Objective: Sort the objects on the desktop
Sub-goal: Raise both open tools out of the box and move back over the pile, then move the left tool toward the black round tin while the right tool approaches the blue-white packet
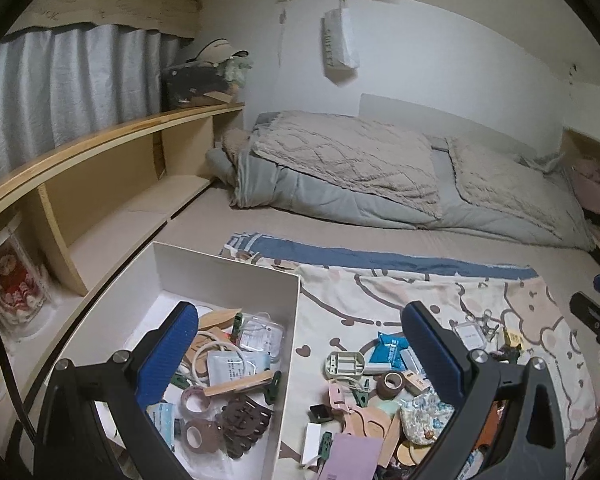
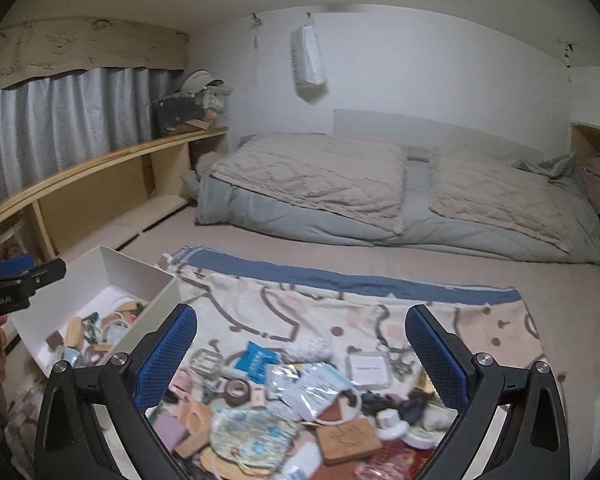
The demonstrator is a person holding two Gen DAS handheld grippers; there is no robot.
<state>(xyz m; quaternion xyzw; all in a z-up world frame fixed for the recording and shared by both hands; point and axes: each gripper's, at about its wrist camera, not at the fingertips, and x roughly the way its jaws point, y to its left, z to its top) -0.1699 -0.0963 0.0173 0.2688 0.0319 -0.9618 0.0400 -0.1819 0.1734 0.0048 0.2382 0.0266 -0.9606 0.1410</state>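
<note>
A white box (image 1: 228, 262) sits at the left on the bed and holds tape rolls, packets, a wooden stick and a brown hair claw (image 1: 244, 420). To its right a pile of small objects lies on a cartoon blanket (image 1: 380, 292), among them a blue packet (image 1: 392, 350), a brown tape roll (image 1: 392, 382) and a floral pouch (image 1: 424, 416). My left gripper (image 1: 300, 312) hovers open over the box's right wall, holding nothing. My right gripper (image 2: 300, 312) is open and empty above the pile, over the blue packet (image 2: 256, 360), a clear packet (image 2: 316, 388) and a cork tile (image 2: 348, 440). The white box (image 2: 132, 264) lies to its left.
A folded grey-beige quilt (image 1: 360, 172) lies across the far side of the bed. A wooden shelf (image 1: 112, 136) runs along the left under a grey curtain, with a doll in a clear case (image 1: 14, 280) below. A bag (image 1: 340, 40) hangs on the wall.
</note>
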